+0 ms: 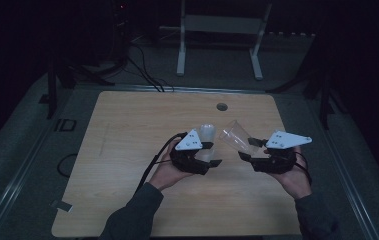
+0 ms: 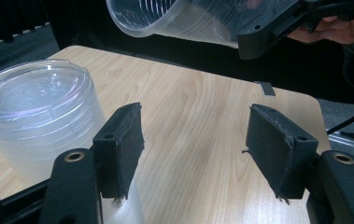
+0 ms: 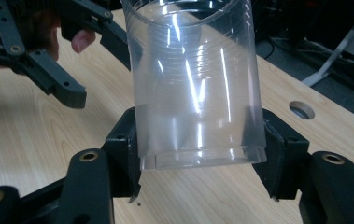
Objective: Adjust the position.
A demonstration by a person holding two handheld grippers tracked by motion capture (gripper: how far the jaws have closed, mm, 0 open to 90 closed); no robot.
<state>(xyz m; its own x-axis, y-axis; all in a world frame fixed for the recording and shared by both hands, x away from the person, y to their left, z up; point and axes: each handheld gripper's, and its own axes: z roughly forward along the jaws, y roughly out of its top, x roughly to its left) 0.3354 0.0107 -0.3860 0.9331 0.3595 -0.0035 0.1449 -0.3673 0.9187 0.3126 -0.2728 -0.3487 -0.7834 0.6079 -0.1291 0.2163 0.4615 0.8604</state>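
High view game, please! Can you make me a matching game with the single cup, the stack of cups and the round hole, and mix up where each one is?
Things:
1. single clear cup
2. stack of cups
3. round hole

Places:
A. standing on the table, beside the left hand-held gripper
B. in the tabletop near its far edge
C. clamped in the right hand-held gripper, tilted, off the table

Pairs: 1-C, 2-A, 3-B
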